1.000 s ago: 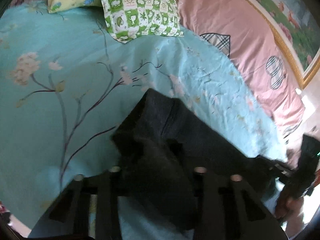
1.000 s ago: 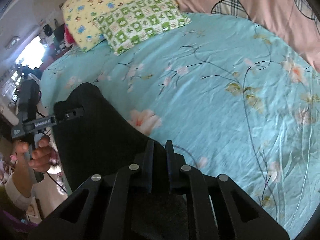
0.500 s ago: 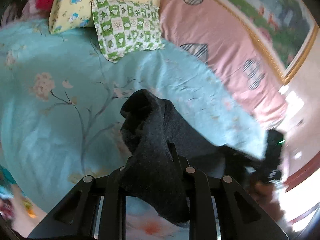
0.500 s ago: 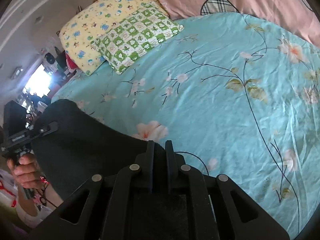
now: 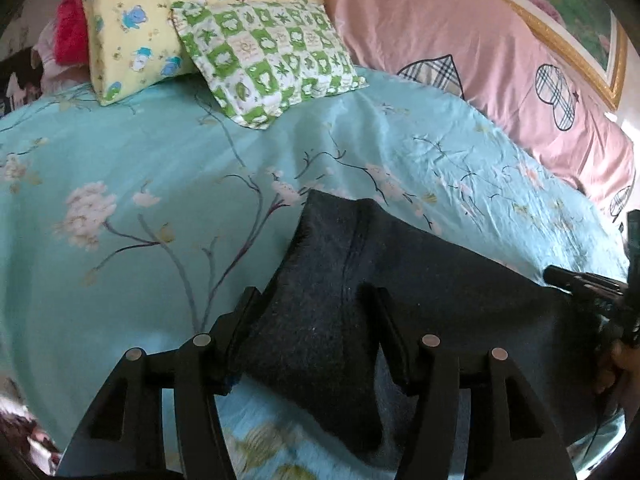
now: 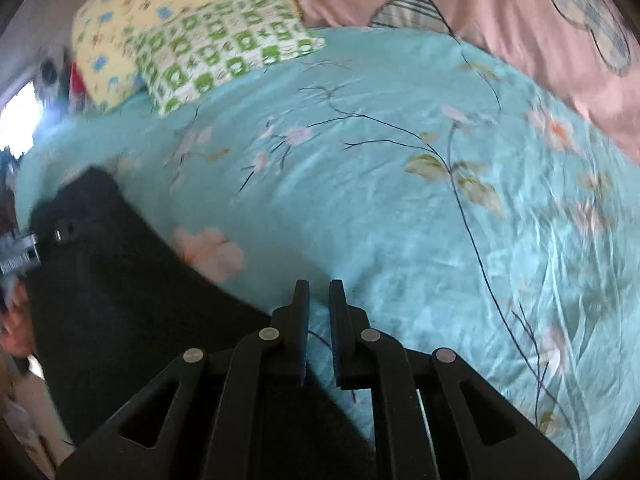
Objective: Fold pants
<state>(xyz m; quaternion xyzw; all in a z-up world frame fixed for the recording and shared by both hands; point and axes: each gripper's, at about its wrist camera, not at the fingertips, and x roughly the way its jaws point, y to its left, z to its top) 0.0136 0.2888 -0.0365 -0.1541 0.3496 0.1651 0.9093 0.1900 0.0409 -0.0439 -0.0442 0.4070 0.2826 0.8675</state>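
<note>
Dark charcoal pants [image 5: 420,280] lie across the near part of a turquoise floral bedspread [image 5: 160,168]. My left gripper [image 5: 312,300] has its fingers apart, with a bunched fold of the pants lying between them; it does not pinch the cloth. In the right wrist view the pants [image 6: 112,280] spread to the lower left. My right gripper [image 6: 319,292] has its jaws nearly together with a thin gap showing, above the pants' edge. Whether cloth is pinched there is hidden. The other gripper shows at the left edge [image 6: 24,248].
A green checked pillow [image 5: 264,56] and a yellow pillow [image 5: 132,20] lie at the head of the bed. A pink quilt [image 5: 480,48] runs along the far right side. A framed picture [image 5: 560,12] hangs behind it.
My left gripper has opened from its grip on the bunched pants and come lower. The pants have dropped flatter onto the bed. My right gripper has swung right, its jaws slightly parted.
</note>
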